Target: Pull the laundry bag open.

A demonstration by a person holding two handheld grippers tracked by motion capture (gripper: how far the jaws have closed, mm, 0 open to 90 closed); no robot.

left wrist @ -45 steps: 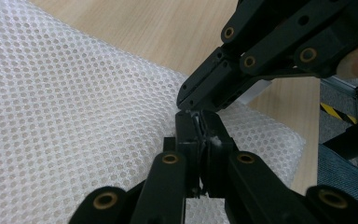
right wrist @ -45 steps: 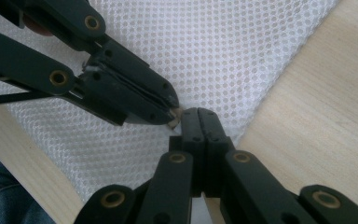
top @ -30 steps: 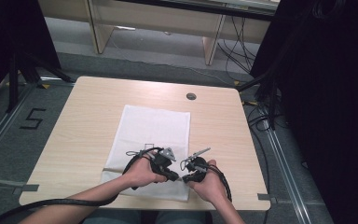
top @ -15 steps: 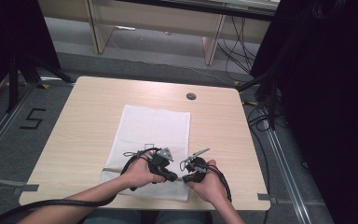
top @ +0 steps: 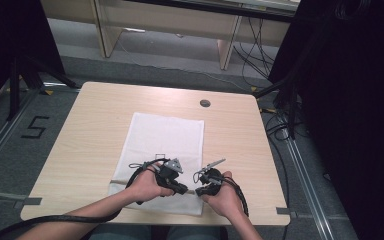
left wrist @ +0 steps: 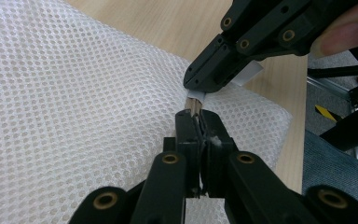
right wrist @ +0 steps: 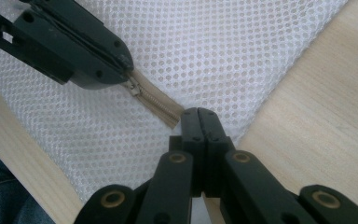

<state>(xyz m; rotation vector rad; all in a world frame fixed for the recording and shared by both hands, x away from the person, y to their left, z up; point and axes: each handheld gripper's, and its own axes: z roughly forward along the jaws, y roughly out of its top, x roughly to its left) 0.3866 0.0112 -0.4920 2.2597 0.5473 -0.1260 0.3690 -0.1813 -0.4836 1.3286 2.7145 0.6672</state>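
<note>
Mesh bag [top: 165, 150], white and flat, lies on the wooden table [top: 90, 130] at the centre of the high view, its long side running from the middle of the frame down toward the near table edge. A beige zipper [right wrist: 156, 103] runs along the bag's near end; in the right gripper view it slants from the centre of the frame up toward the upper left, over the white netting.

At the zipper's upper-left end in that view, the left gripper [right wrist: 123, 70] has its jaws pressed together on the small metal zipper pull [right wrist: 133, 87]. In the left gripper view the same gripper [left wrist: 196, 122] rises from the bottom centre with no gap between its jaws and the zipper tape caught at their tips.

The right gripper [right wrist: 199, 113] comes up from the bottom centre of its own view, jaws pressed together at the end of the zipper tape, at the bag's edge beside the bare wood. From the left gripper view it [left wrist: 200, 84] enters from the upper right, pinching a small white tab at the zipper's end.

In the high view both grippers meet low in the frame, just right of centre, the left hand [top: 147, 186] and right hand [top: 225, 197] close together over the bag's near edge. A dark round grommet [top: 205, 103] sits in the table beyond the bag, and a taped figure 5 [top: 34, 128] marks the floor at the left.
</note>
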